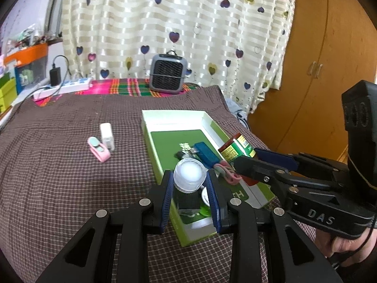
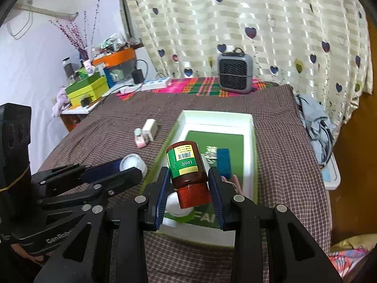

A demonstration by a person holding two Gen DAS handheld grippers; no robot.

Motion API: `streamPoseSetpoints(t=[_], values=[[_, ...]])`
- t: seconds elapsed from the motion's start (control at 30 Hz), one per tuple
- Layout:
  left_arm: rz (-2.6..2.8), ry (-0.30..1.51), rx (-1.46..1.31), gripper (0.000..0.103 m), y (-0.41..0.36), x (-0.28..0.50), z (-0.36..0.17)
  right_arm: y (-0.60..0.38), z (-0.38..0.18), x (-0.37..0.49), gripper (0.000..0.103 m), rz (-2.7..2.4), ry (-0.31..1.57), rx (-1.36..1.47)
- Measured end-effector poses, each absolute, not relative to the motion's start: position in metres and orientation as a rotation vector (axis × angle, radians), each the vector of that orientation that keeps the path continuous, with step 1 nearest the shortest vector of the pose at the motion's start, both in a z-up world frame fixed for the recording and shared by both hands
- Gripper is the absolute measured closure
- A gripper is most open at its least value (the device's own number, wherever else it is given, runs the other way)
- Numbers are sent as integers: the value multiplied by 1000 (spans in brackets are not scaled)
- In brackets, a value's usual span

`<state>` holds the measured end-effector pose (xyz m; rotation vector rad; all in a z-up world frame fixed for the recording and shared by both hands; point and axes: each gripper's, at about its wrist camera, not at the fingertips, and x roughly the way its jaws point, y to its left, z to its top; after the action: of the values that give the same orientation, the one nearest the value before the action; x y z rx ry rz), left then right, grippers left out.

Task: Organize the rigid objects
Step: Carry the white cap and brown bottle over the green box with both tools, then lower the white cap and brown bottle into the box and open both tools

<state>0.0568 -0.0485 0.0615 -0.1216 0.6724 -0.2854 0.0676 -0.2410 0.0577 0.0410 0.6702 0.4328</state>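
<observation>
My left gripper (image 1: 189,186) is shut on a small dark jar with a clear white lid (image 1: 189,173), held over the near end of the green-and-white box (image 1: 174,115). My right gripper (image 2: 189,188) is shut on a brown pill bottle with a green label and red cap (image 2: 186,167), cap toward me, above the same box (image 2: 216,114). In the box lie a blue block (image 2: 223,159), a pink clip (image 1: 229,174) and a white round lid (image 2: 175,202). The jar also shows in the right wrist view (image 2: 132,161).
A white charger (image 1: 107,135) and a pink-and-mint clip (image 1: 99,149) lie on the checked cloth left of the box. A grey mini heater (image 1: 168,74) and a power strip (image 1: 63,88) stand at the back. A wooden wardrobe (image 1: 318,59) is at the right.
</observation>
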Motion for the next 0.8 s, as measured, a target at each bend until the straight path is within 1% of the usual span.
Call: streamPoseSetpoints(t=[0.3, 0.8], values=[[-333, 729, -105, 75, -64, 71, 43, -254, 31, 77, 68, 403, 749, 52], [-341, 777, -81, 75, -77, 109, 28, -261, 10, 98, 68, 382, 806, 65]])
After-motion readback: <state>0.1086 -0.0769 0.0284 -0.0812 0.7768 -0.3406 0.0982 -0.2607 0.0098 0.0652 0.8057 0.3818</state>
